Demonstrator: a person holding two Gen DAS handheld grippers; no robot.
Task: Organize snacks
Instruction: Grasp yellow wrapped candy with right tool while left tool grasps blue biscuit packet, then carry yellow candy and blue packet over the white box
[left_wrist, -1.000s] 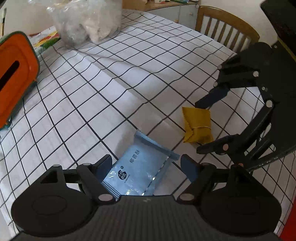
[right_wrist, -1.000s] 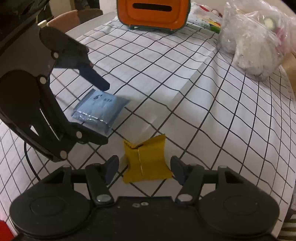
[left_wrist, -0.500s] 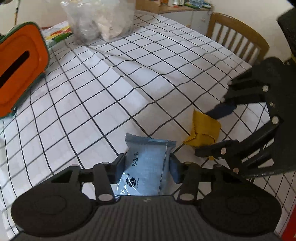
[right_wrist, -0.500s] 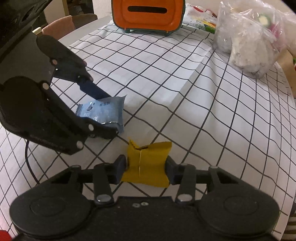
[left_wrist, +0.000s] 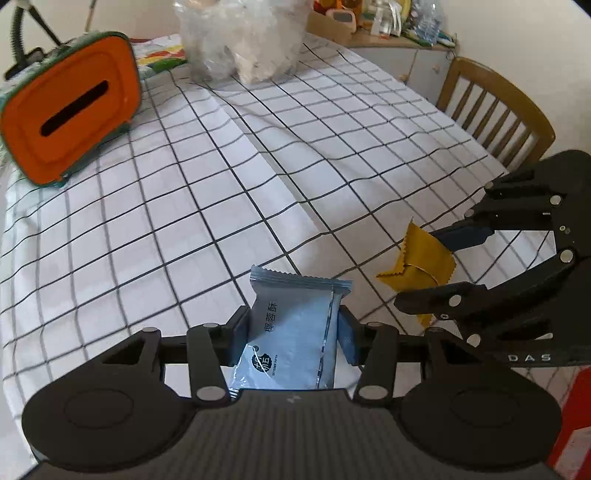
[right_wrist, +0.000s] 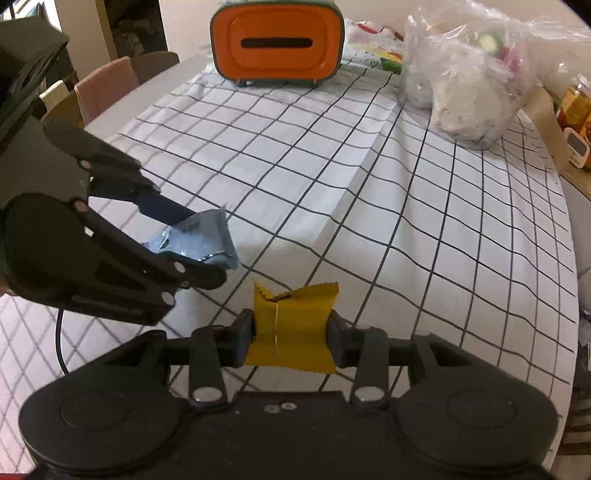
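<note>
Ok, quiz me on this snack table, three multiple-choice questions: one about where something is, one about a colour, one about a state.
1. Where does the orange slotted container stand?
A. at the far edge of the checked tablecloth
B. between the two grippers
C. on a chair

2. What colour is the crinkle-edged packet in the right gripper?
A. red
B. yellow
C. green

3. How is the pale blue foil snack packet held?
A. lying loose on the cloth
B. inside the clear plastic bag
C. clamped in the left gripper

Answers: 1 A, it sits at the cloth's far end, well beyond both grippers. 2 B, the wrapper between the fingers is yellow. 3 C, both fingers press its sides.
</note>
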